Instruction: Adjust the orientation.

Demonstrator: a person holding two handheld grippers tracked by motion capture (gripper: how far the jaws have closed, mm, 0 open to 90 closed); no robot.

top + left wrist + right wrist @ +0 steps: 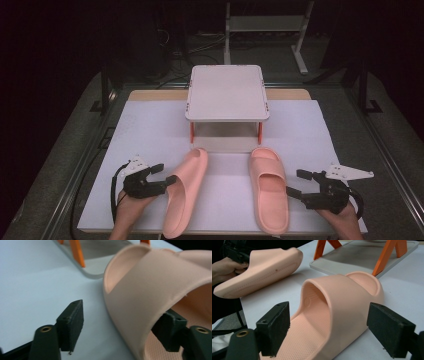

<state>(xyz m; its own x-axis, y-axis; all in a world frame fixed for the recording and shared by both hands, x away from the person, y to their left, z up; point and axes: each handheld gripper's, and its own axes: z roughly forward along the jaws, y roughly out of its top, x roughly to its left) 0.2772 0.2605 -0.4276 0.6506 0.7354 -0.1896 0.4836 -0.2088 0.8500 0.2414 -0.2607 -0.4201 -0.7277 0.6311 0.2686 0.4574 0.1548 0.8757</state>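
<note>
Left gripper (169, 179) spread open, one jaw under the strap of the left slipper (186, 192), the other outside its edge, not clamped. Right gripper (295, 182) open too, jaws either side of the right slipper (269, 189) at its outer edge. Both slippers lying on a white sheet (150, 135) over a table, toes toward a small white stand (227, 92) with orange legs. Dark room behind, cables on the floor. Hands coming in low from the near edge, grippers angled inward.

slippers (225, 190) — peach, dotted insoles | rack (227, 92) — grey, orange legs | jaws black
</note>
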